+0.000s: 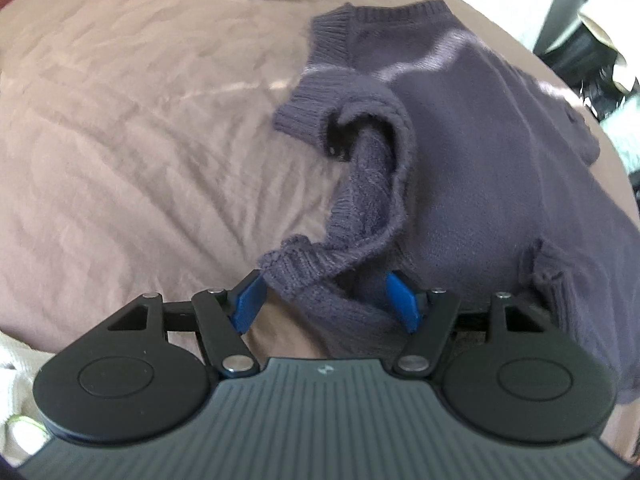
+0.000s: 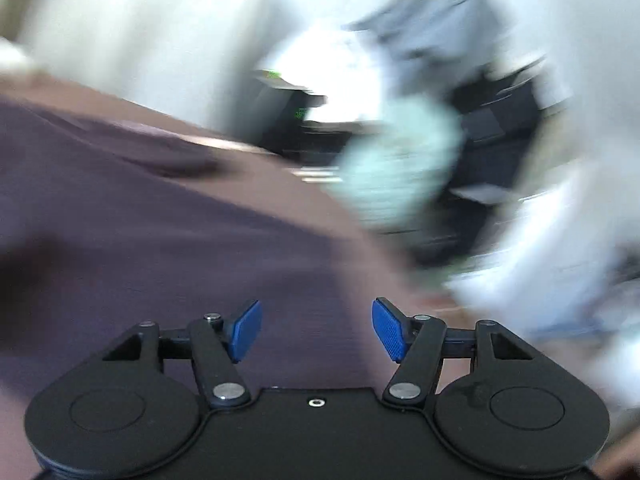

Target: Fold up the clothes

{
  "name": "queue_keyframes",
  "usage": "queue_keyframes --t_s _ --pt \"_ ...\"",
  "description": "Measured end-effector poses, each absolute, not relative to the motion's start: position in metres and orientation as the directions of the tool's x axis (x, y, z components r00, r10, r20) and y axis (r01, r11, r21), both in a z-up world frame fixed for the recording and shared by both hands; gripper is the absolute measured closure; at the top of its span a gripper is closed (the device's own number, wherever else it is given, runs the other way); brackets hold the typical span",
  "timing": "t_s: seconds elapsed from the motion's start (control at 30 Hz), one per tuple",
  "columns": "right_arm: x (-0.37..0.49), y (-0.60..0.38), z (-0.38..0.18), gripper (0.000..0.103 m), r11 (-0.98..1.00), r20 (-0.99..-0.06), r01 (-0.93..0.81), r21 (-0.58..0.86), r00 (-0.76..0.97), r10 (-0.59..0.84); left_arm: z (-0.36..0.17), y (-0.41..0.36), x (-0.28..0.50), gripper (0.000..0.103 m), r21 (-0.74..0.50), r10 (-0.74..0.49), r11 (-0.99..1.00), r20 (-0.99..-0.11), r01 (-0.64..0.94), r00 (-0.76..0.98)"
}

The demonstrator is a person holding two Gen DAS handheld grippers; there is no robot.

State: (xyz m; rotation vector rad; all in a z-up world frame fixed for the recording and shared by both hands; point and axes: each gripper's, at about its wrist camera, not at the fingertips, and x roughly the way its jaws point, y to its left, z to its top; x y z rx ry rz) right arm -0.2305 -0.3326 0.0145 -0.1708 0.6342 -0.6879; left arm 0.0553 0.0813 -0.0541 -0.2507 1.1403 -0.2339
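Sweater: I see the purple knit sweater [image 1: 472,152] lying on the brown bedspread [image 1: 140,140], its ribbed cuff bunched toward my left claw.
Left gripper: my left gripper [image 1: 326,300] has its blue pads spread, cuff fabric between them; I see no pinch.
Right gripper: my right gripper [image 2: 316,330] is spread and empty above the sweater.
Right view: heavily blurred.
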Motion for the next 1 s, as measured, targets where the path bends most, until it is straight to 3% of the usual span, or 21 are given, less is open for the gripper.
queue_keyframes --t_s 0.07,0.1,0.13,0.2,0.3,0.37,0.43,0.53,0.63,0.77,0.83,0.93,0.97,1.0 --pt "-0.225 -0.327 0.018 0.037 0.92 -0.574 0.388 -0.058 0.741 -0.349 -0.053 0.082 0.055 0.04 -0.32 -0.317 0.945 -0.857 0.061 0.407" --pt "-0.221 -0.326 0.015 0.037 0.952 -0.597 0.291 0.09 0.781 -0.182 -0.052 0.082 0.055 0.051 -0.326 -0.324 0.943 -0.85 0.07 0.415" --pt "-0.216 -0.324 0.012 0.037 0.958 -0.6 0.214 0.19 0.797 -0.059 -0.051 0.082 0.055 0.071 -0.329 -0.331 0.941 -0.844 0.081 0.423" --pt "-0.206 -0.315 0.001 0.036 0.95 -0.596 0.111 0.293 0.798 0.09 -0.046 0.078 0.053 0.085 -0.304 -0.324 0.945 -0.83 0.119 0.453" --pt "-0.187 -0.308 -0.012 0.036 0.96 -0.63 0.073 0.271 0.768 0.119 -0.028 0.074 0.043 0.092 -0.234 -0.273 0.962 -0.784 0.143 0.557" --pt "-0.187 -0.29 -0.019 0.036 0.984 -0.675 0.053 0.171 0.733 0.077 0.005 0.072 0.017 0.092 -0.106 -0.176 0.984 -0.672 0.142 0.72" --pt "-0.193 -0.272 -0.023 0.036 0.999 -0.706 0.034 0.036 0.708 0.002 0.022 0.069 -0.001 0.092 -0.105 -0.214 0.976 -0.618 0.19 0.756" --pt "-0.193 -0.266 -0.03 0.036 0.998 -0.7 0.045 0.054 0.714 0.006 -0.011 0.056 0.006 0.088 -0.047 -0.162 0.98 -0.754 0.193 0.637" --pt "-0.19 -0.277 -0.03 0.036 0.986 -0.685 0.085 0.145 0.727 0.038 -0.045 0.056 0.027 0.071 0.024 -0.051 0.99 -0.86 0.141 0.508" --pt "-0.194 -0.283 -0.021 0.036 0.973 -0.628 0.103 0.205 0.776 0.051 -0.017 0.076 0.021 0.066 -0.146 -0.199 0.98 -0.785 0.137 0.586" --pt "-0.191 -0.283 -0.019 0.036 0.971 -0.611 0.107 0.215 0.791 0.048 -0.004 0.078 0.015 0.054 -0.197 -0.275 0.961 -0.728 0.194 0.628" --pt "-0.161 -0.275 -0.024 0.035 0.984 -0.612 0.104 0.146 0.791 0.007 -0.004 0.074 0.016 0.054 -0.284 -0.386 0.922 -0.703 0.262 0.597" --pt "-0.15 -0.273 -0.025 0.041 0.986 -0.611 0.105 0.127 0.792 -0.006 -0.005 0.071 0.016 0.054 -0.285 -0.398 0.917 -0.699 0.28 0.594" --pt "-0.141 -0.274 -0.022 0.071 0.984 -0.604 0.12 0.135 0.797 -0.014 -0.005 0.068 0.016 0.054 -0.286 -0.41 0.911 -0.694 0.297 0.591"
